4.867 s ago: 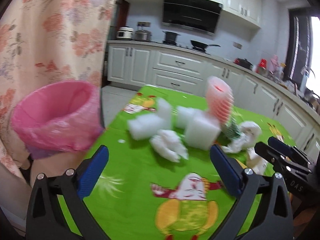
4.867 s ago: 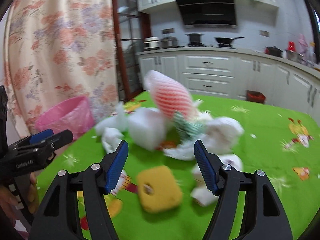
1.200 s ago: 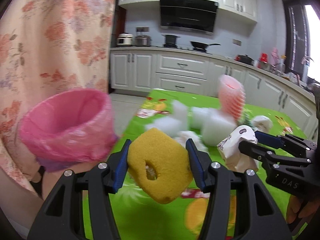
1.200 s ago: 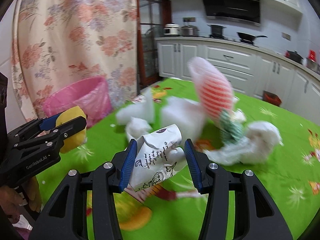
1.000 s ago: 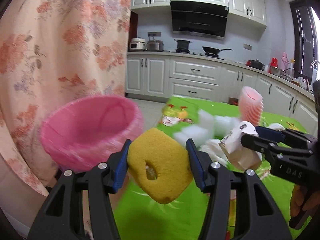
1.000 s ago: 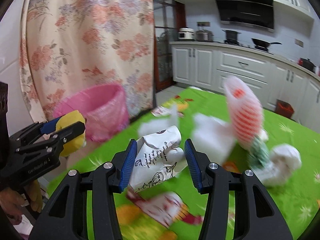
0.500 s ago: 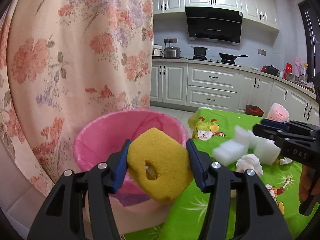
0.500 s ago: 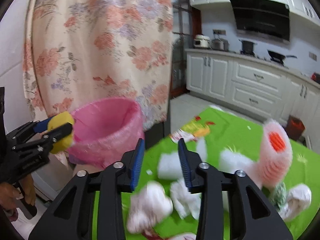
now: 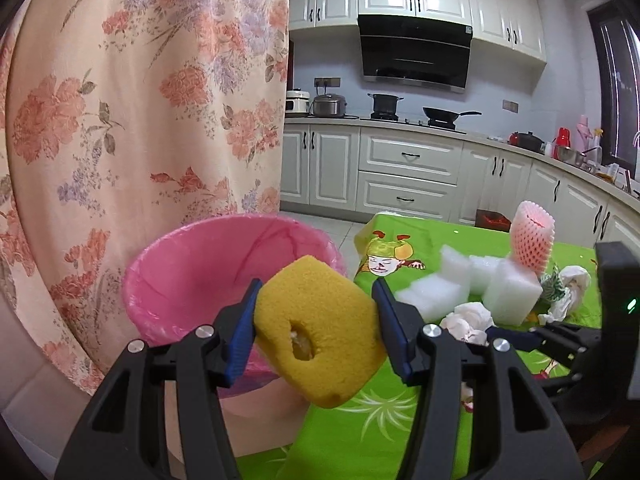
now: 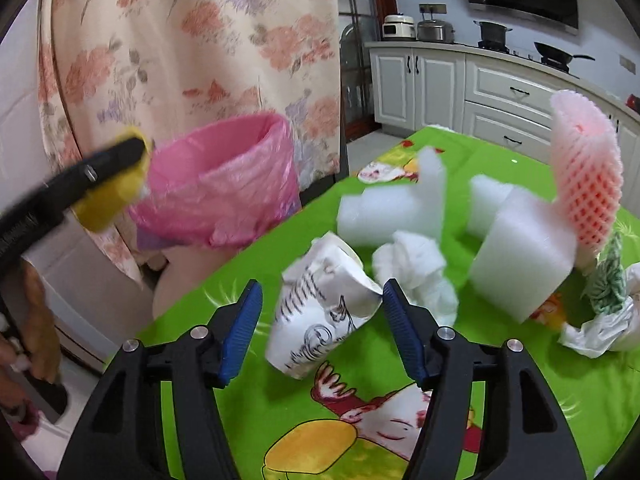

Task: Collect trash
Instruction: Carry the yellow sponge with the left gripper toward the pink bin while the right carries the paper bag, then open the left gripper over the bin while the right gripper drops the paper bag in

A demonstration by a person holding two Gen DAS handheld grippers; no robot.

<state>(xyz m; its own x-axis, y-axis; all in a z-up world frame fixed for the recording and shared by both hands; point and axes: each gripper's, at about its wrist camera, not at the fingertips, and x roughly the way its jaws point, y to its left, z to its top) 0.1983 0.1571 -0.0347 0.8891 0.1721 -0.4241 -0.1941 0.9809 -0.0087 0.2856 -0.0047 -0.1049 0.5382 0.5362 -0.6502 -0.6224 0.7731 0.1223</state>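
My left gripper is shut on a yellow sponge with a hole in it, held in front of the pink-lined bin. From the right wrist view the sponge sits at the bin's left side. A crumpled printed paper cup lies on its side on the green tablecloth. My right gripper straddles it, its jaws opening; the left pad stands clear of the cup.
White foam blocks, a crumpled tissue, a pink foam fruit net, a green patterned wrapper and a white bag crowd the table beyond the cup. A floral curtain hangs behind the bin. A hand grips the left tool.
The paper cup left my right gripper and now lies on the table. The right gripper came down over it and its jaws widened. The left gripper kept the sponge by the bin.
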